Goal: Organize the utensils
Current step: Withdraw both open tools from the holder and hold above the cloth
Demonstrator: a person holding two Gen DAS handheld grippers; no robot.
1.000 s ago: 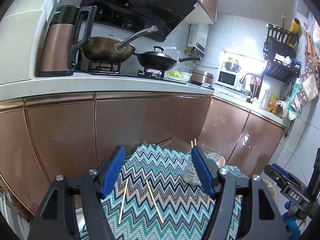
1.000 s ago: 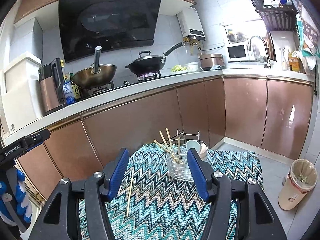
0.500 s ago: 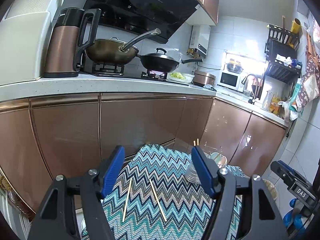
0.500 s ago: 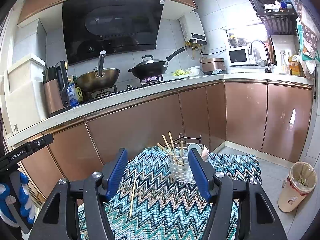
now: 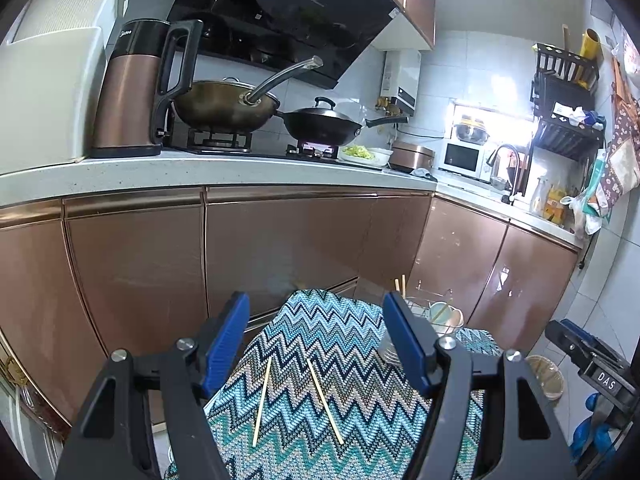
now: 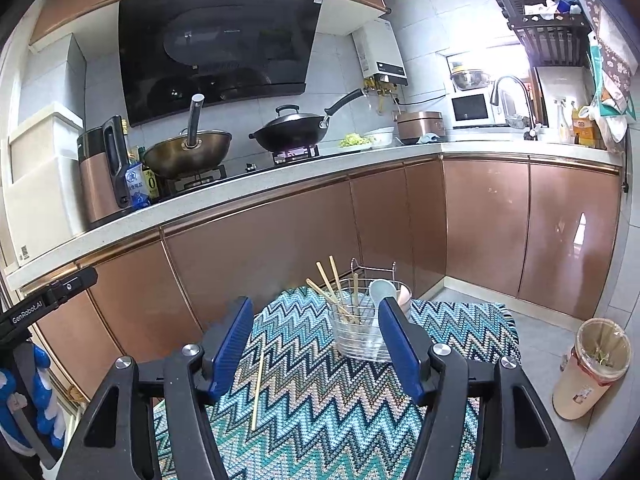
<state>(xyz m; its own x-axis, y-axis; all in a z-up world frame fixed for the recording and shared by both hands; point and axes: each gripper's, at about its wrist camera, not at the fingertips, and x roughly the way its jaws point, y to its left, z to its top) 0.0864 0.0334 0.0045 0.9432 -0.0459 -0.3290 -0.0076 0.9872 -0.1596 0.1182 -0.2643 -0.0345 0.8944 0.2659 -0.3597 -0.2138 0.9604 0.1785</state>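
While both fingers (image 5: 316, 338) (image 6: 316, 344) gape empty | chopsticks (image 5: 262, 400) lie apart | holder (image 6: 360, 332) beyond

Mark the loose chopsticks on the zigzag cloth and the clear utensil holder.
Left thin wooden chopstick (image 5: 262, 400), left wrist view, mid-shaft.
Right thin wooden chopstick (image 5: 325, 400), left wrist view, mid-shaft.
Clear round utensil holder with chopsticks standing in it (image 6: 356, 336), right wrist view, front wall.
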